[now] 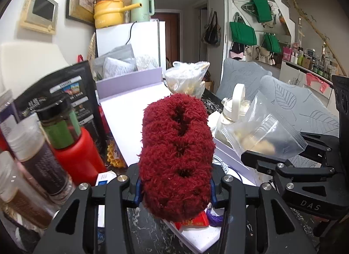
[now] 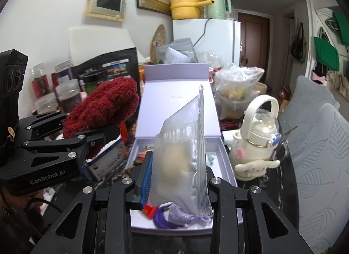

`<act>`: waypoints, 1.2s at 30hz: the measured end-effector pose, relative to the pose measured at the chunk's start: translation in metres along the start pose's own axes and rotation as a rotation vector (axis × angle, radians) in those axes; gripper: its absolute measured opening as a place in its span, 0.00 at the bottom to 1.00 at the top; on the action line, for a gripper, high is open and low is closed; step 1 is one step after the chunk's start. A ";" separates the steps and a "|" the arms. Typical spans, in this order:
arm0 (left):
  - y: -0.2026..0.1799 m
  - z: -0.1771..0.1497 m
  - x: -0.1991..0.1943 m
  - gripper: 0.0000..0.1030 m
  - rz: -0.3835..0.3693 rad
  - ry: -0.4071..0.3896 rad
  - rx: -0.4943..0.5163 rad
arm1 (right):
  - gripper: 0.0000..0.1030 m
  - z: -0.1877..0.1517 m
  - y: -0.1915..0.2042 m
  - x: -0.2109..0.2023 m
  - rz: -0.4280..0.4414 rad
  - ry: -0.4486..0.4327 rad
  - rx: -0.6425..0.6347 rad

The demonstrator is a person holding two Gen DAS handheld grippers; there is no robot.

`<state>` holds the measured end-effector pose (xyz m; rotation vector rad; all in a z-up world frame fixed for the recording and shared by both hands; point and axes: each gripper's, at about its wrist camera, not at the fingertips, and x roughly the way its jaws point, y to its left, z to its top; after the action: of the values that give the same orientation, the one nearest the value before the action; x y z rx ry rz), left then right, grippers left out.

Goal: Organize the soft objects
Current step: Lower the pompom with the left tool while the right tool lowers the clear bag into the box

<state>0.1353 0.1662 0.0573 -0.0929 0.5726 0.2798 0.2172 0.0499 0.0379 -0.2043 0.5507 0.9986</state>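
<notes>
Cluttered dark marble tabletop, open lilac gift box ahead; left gripper clamped on fuzzy dark-red knitted piece, right gripper on clear zip bag.

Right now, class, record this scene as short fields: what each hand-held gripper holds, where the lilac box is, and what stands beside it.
left hand-held gripper: shut on red fluffy item
right hand-held gripper: shut on clear zip bag, cream-coloured contents
lilac box: open, on table below both held items
beside box: white character bottle, on its right in the right wrist view
</notes>
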 end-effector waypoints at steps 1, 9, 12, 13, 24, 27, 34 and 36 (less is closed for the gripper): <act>0.001 -0.001 0.005 0.42 -0.002 0.008 -0.002 | 0.31 -0.001 -0.002 0.005 0.002 0.007 0.005; 0.004 -0.012 0.051 0.42 0.003 0.093 -0.004 | 0.31 -0.014 -0.013 0.042 0.002 0.074 0.022; 0.004 -0.017 0.062 0.42 0.007 0.119 -0.002 | 0.31 -0.020 -0.015 0.056 0.010 0.104 0.027; 0.003 -0.018 0.065 0.42 0.007 0.127 -0.001 | 0.31 -0.022 -0.016 0.060 0.013 0.113 0.029; -0.006 -0.032 0.092 0.42 0.028 0.180 0.046 | 0.31 -0.043 -0.018 0.093 0.050 0.192 0.034; -0.008 -0.034 0.095 0.43 0.031 0.181 0.057 | 0.31 -0.044 -0.017 0.100 0.058 0.209 0.032; -0.011 -0.039 0.104 0.43 0.028 0.196 0.076 | 0.31 -0.051 -0.021 0.113 0.071 0.240 0.054; -0.012 -0.041 0.107 0.43 0.026 0.202 0.079 | 0.31 -0.054 -0.022 0.115 0.075 0.244 0.061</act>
<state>0.2032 0.1731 -0.0350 -0.0376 0.7856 0.2746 0.2652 0.1011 -0.0697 -0.2547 0.8151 1.0353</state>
